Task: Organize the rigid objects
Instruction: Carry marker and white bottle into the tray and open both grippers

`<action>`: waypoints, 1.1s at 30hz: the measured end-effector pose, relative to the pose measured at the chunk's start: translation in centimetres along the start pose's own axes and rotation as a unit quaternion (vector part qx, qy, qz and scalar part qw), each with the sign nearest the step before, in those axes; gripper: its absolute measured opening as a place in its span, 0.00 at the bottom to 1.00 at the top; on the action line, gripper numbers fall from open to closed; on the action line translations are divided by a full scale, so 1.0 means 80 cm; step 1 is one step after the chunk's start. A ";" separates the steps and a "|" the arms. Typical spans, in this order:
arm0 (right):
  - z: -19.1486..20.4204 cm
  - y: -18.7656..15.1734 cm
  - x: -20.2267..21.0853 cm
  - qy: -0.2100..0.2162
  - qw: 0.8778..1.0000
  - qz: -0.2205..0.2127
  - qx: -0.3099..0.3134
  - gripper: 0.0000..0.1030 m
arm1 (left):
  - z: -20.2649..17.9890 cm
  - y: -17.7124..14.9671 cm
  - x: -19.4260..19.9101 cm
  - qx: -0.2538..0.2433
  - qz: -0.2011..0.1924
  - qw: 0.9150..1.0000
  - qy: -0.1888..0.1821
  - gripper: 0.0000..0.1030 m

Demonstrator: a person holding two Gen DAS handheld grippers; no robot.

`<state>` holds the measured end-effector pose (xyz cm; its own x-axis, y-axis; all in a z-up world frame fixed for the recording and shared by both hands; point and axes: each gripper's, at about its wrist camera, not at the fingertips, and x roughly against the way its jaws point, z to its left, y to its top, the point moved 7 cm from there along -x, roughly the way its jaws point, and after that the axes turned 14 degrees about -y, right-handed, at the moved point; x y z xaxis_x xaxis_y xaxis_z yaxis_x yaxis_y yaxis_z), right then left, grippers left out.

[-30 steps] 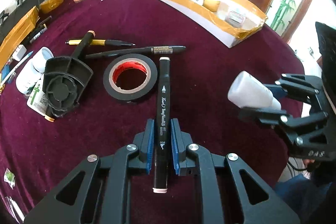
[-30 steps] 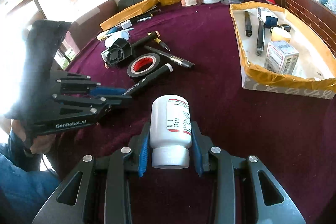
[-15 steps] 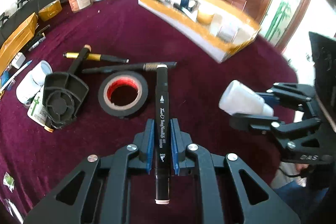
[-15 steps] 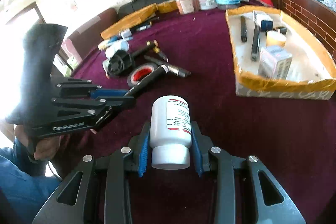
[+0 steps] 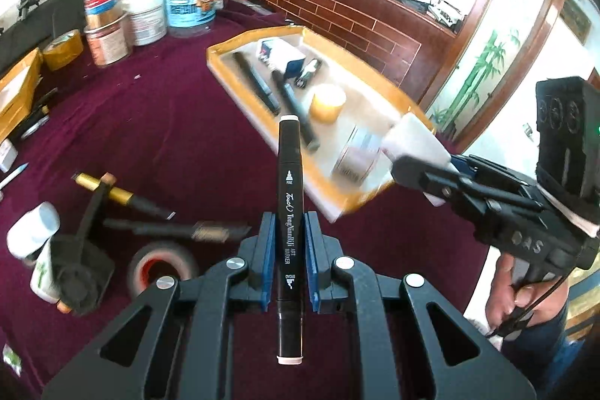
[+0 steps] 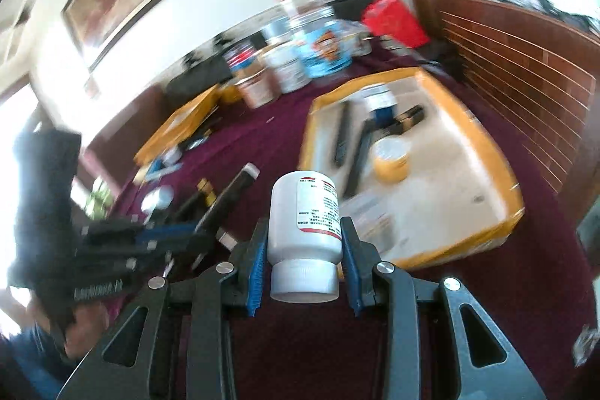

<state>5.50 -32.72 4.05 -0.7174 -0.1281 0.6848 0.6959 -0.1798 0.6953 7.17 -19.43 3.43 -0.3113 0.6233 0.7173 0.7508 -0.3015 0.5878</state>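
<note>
Left gripper (image 5: 288,257): we hold a black marker (image 5: 289,212), jaws pinched narrow on its barrel.
Marker axis: lengthwise along the fingers, far cap toward 12 o'clock, over the tray's near edge.
Right gripper (image 6: 303,263): we clamp a white bottle (image 6: 304,231) by its sides, base forward, cap toward us.
Tray (image 5: 378,77): yellow-rimmed, at 1 o'clock from the left gripper, 1 to 2 o'clock from the right.
Nearer hand: seemingly the right; its bottle overlaps the tray's near corner.
</note>
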 end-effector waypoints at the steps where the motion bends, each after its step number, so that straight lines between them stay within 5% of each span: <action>1: -0.009 0.010 -0.006 -0.009 1.000 -0.001 -0.006 0.31 | -0.004 0.007 -0.006 0.002 0.000 1.000 -0.004 0.12; 11: -0.082 0.071 -0.100 -0.103 0.992 0.046 -0.050 0.31 | -0.005 0.084 -0.097 0.063 0.002 0.998 -0.032 0.12; 23: -0.096 0.047 -0.129 -0.147 0.986 0.069 -0.024 0.31 | 0.012 0.080 -0.154 0.084 0.010 0.996 -0.015 0.12; 33: -0.097 0.034 -0.130 -0.152 0.986 0.068 -0.024 0.31 | 0.009 0.078 -0.150 0.066 -0.008 0.998 -0.014 0.16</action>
<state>14.60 -39.45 -2.87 -0.5688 0.1430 0.8100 0.7776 -0.2273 0.5862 16.00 -28.30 -1.77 -0.3084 0.6473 0.6971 0.8169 -0.1953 0.5428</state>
